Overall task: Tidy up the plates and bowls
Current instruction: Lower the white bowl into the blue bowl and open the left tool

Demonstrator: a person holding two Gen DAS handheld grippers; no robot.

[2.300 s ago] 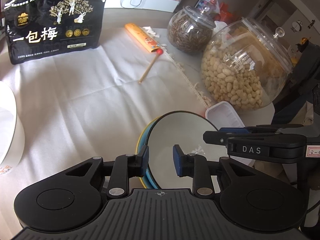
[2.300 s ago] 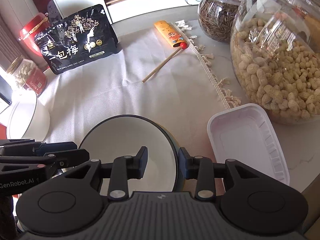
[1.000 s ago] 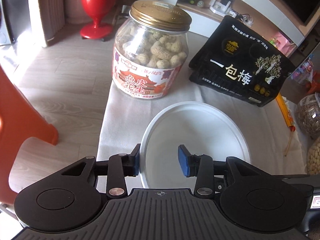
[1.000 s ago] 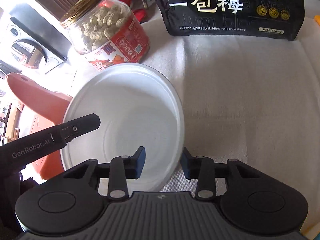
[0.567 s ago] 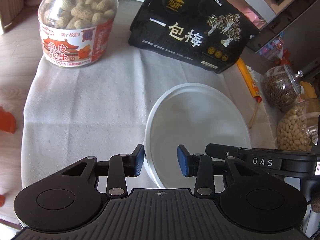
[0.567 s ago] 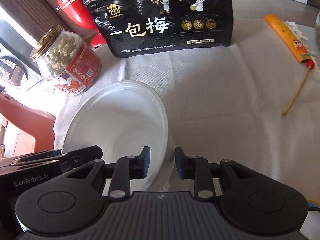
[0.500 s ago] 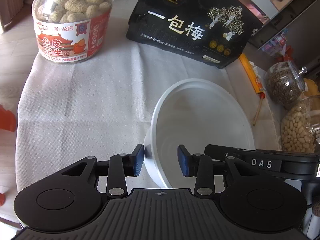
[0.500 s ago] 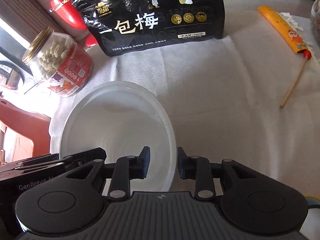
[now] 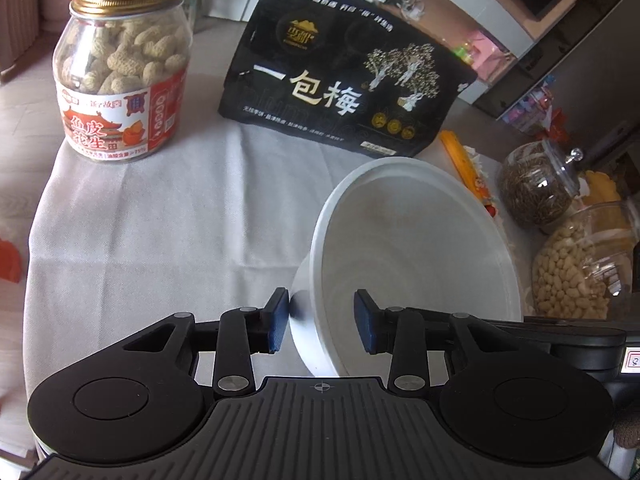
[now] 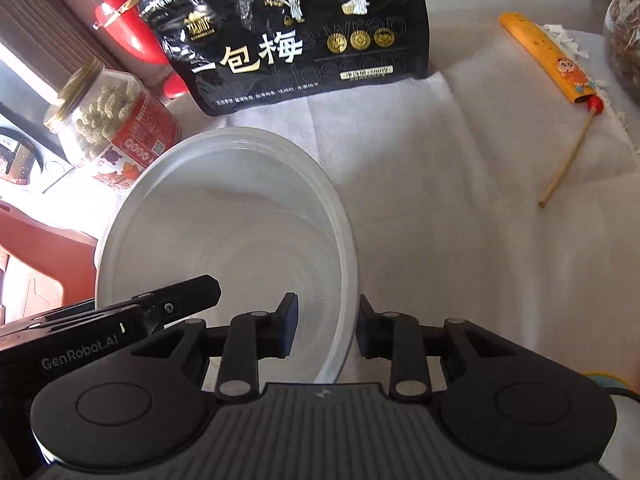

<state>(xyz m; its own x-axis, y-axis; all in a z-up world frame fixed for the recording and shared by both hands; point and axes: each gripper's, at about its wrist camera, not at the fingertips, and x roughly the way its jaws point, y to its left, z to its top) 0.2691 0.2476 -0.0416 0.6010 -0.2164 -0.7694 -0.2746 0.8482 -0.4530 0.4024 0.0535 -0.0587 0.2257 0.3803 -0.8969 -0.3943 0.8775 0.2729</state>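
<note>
Since a second ago the white bowl (image 9: 416, 256), now tilted at lower centre of the worktop (image 9: 160, 232), has both rim sides clamped, left hand-held gripper (image 9: 322, 322) having just closed, right hand-held gripper (image 10: 326, 326) gripping, ready for stacking.

On the cloth-covered tabletop (image 9: 160, 232), the peanut jar (image 9: 124, 68) stands at the far left, with the snack bag (image 9: 344, 72) upright to its right. Nearer the camera, right of centre, the bowl (image 9: 416, 248) is tilted, its near wall between the pads of the left claw (image 9: 322, 322). The right claw (image 10: 326, 326) straddles its opposite wall. Behind and right of the bowl lie the chopstick sleeve (image 10: 544, 60) and a chopstick (image 10: 568, 160); two lidded glass jars (image 9: 540, 188) stand at the far right.
</note>
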